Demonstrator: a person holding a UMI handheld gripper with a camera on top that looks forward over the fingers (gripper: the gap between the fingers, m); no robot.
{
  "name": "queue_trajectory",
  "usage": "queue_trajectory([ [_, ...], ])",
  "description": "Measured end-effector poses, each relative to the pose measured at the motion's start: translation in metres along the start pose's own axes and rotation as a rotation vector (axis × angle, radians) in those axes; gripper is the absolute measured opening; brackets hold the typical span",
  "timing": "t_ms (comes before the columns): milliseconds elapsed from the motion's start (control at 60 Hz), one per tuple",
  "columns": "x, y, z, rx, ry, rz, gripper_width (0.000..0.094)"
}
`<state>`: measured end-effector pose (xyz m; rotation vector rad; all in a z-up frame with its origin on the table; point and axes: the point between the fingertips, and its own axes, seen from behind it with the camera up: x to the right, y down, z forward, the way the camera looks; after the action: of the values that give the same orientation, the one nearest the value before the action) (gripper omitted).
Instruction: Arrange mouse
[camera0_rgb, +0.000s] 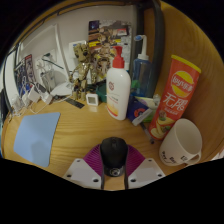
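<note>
Gripper view: gripper (114, 172) low over wooden bench (75, 125), magenta pads (95, 158) flanking black mouse (114, 153), fingers spread about it; whether pads press its sides, cannot tell. Ahead on bench: blue mat (38, 136) to left, white cup (182, 143) to right, red chip can (176, 93) lying tilted beyond cup, white pump bottle (119, 88) upright in middle, blue spray bottle (141, 68) behind it, small white clock (92, 99) beside pump bottle, robot figure (88, 62) at back.
</note>
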<state>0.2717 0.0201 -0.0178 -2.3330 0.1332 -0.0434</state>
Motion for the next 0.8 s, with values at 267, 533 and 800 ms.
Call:
queue_trajectory([
  [267,-0.022,-0.126,-0.096,0.184,0.080,-0.006,0.0263],
  [533,-0.137,-0.246,-0.204,0.389,0.025,-0.043,0.0263],
  [800,-0.271,-0.194,-0.139,0.271,-0.095,-0.057,0.0263],
])
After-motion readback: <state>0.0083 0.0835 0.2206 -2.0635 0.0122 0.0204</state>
